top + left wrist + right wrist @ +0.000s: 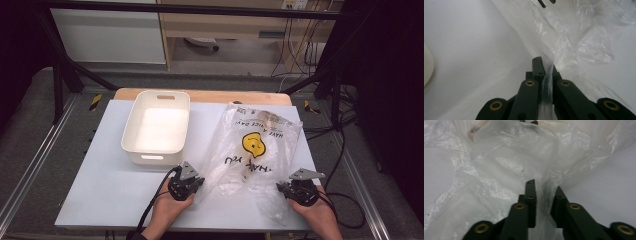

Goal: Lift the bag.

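Note:
A clear plastic bag (260,130) with a yellow smiley and black lettering lies flat on the white table (100,190), right of centre. My left gripper (199,187) is at the bag's near left corner, shut on a strip of its film (547,75). My right gripper (280,188) is at the near right corner. In the right gripper view a raised fold of the bag (545,202) fills the narrow gap between the right gripper (545,188) jaws, which pinch it. Something pale and brownish shows faintly inside the bag; I cannot tell what it is.
An empty white plastic bin (131,127) with handle slots stands on the table left of the bag, just beyond my left hand. Black frame bars, cables and grey mats surround the table. A wooden board edge (210,95) shows behind it.

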`<state>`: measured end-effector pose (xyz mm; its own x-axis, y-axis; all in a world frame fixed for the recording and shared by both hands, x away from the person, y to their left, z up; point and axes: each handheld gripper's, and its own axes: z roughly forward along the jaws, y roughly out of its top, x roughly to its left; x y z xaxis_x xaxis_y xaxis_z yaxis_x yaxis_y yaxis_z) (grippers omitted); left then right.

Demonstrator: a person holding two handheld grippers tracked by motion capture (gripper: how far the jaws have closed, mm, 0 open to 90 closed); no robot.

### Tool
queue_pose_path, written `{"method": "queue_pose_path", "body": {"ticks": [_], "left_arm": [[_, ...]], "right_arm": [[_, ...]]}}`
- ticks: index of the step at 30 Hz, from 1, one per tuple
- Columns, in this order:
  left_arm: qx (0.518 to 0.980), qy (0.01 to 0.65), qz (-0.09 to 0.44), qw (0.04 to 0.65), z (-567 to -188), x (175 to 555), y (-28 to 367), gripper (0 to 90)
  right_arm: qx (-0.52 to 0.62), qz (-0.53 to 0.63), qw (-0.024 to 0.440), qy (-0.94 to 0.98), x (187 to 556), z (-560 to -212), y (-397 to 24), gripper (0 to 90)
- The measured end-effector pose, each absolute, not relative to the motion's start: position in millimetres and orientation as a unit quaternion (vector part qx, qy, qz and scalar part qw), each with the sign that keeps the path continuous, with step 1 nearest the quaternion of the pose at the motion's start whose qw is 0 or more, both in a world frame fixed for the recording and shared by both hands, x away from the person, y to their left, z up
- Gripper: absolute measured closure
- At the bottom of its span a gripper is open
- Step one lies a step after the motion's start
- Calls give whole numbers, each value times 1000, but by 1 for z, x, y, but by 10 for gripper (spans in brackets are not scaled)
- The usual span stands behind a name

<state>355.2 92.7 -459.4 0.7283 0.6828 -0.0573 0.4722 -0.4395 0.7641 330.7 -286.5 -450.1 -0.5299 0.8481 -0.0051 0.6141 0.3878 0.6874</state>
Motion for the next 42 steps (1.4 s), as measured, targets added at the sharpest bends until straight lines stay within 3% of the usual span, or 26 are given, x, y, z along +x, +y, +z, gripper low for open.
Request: {"method": "queue_pose_path", "body": {"ticks": [3, 20, 42], "left_arm": [[838, 344, 132, 402, -459, 355, 94, 900], [818, 355, 117, 437, -406, 372, 105, 900], [824, 348, 115, 433, -347, 407, 112, 900]], "right_arm": [[443, 325, 176, 817, 334, -450, -284, 899], [415, 378, 166, 811, 356, -410, -249, 900], [400, 383, 182, 812, 380, -367, -257, 900]]}}
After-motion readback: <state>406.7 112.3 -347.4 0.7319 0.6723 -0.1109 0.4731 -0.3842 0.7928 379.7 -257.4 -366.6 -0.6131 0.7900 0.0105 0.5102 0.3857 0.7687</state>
